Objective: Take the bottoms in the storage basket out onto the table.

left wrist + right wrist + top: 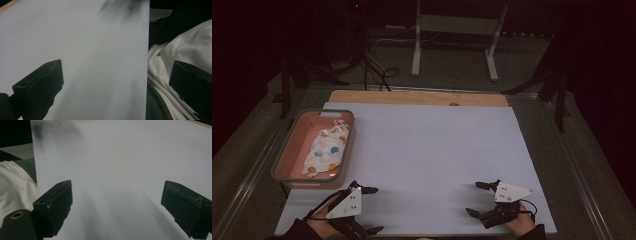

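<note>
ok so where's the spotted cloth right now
In the high view, the spotted cloth lies inside the pink basket at the table's left edge, just beyond the left tool.

White table, pink basket apparently on it.

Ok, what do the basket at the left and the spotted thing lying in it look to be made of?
The basket looks like moulded plastic: smooth pink walls, a grey rim and rounded corners, matte in this dim light. The spotted thing looks like soft white cloth with coloured dots, judging by its creases and bunched end; which fabric it is cannot be told.
</note>
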Tool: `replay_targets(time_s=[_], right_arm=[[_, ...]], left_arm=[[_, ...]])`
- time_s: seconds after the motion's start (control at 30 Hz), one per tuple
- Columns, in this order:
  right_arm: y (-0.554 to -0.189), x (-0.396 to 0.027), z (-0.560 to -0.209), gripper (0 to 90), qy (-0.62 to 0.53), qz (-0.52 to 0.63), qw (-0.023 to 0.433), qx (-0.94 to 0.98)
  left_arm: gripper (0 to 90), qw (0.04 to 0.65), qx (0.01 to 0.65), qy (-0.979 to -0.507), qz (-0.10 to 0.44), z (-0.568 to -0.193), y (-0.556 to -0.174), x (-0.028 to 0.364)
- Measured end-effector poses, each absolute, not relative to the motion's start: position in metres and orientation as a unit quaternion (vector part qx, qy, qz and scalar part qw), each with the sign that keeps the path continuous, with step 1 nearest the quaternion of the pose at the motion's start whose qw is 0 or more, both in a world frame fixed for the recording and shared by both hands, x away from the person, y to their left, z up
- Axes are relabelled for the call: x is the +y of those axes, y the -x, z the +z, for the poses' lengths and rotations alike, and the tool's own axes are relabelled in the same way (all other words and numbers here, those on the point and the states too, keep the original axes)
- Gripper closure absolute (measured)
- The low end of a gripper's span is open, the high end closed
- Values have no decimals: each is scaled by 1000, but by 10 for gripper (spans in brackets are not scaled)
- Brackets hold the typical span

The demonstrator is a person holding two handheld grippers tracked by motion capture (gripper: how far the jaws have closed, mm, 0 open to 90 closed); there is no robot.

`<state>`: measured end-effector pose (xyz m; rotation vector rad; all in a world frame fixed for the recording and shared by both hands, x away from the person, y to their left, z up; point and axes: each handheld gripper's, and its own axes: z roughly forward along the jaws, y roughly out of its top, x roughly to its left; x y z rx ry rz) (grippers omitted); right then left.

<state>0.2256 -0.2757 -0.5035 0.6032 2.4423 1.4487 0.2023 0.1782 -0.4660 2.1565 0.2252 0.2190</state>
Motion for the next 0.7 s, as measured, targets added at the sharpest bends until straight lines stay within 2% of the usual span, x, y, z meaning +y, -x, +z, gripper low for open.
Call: replay_targets(time_s=[0.7], right_arm=[[-224,-278,-501,103,-207,499,130,832]], left_arm=[[7,468,97,-873,95,-444,-209,185]])
